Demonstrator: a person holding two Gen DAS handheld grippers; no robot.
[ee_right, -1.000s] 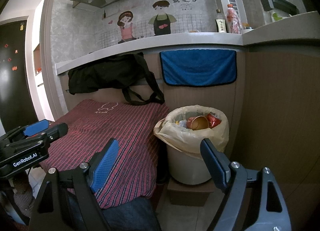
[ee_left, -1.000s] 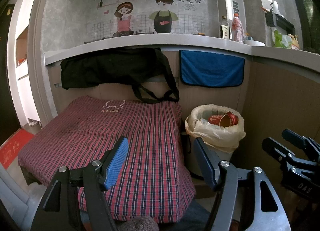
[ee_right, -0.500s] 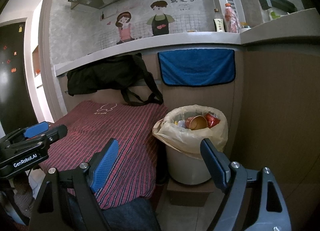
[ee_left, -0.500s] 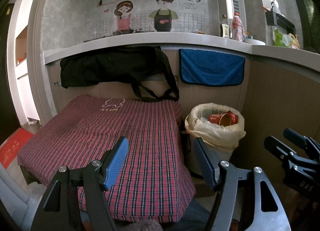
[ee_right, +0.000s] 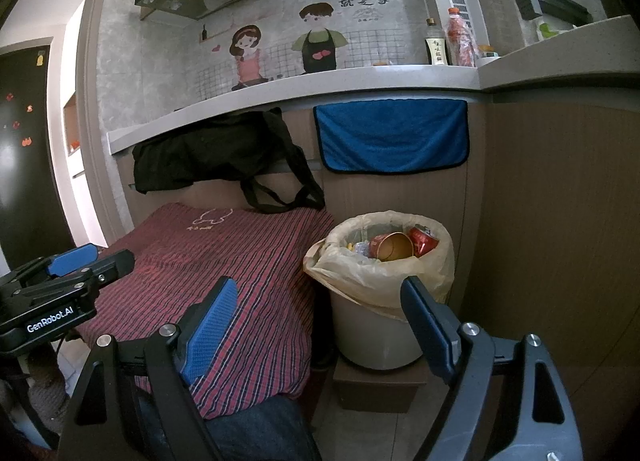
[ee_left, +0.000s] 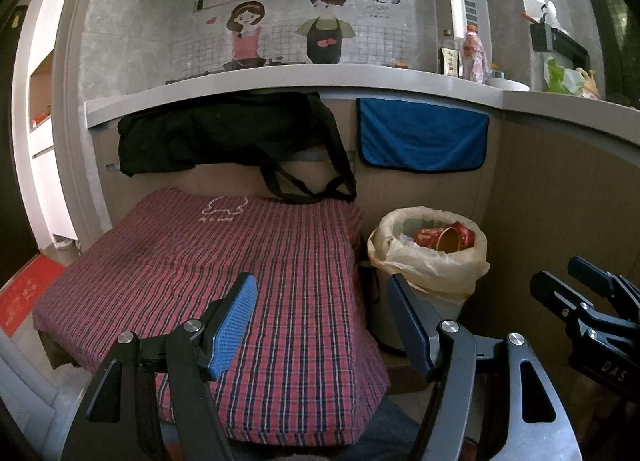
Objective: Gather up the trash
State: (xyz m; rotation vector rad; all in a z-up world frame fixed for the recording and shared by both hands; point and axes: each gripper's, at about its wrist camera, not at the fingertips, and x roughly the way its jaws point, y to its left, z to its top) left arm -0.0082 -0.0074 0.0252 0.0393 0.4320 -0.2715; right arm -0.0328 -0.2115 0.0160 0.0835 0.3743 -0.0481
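A white trash bin (ee_right: 372,337) lined with a pale plastic bag (ee_right: 360,277) stands on a low brown block, right of a table under a red plaid cloth (ee_right: 248,261). A red paper cup (ee_right: 390,247) and a red can (ee_right: 424,241) lie on top of the trash inside. The bin also shows in the left wrist view (ee_left: 432,265). My left gripper (ee_left: 324,301) is open and empty above the cloth's front right corner. My right gripper (ee_right: 316,309) is open and empty in front of the bin. Nothing lies on the cloth.
A black bag (ee_left: 224,137) and a blue towel (ee_left: 420,137) hang under a grey counter (ee_left: 304,79) behind the table. Bottles (ee_right: 460,41) stand on the counter. A brown panel wall (ee_right: 560,221) rises right of the bin. A red mat (ee_left: 24,293) lies on the floor at left.
Both views have shifted only slightly; the grippers stay open and empty, and the bin and cloth keep their places.
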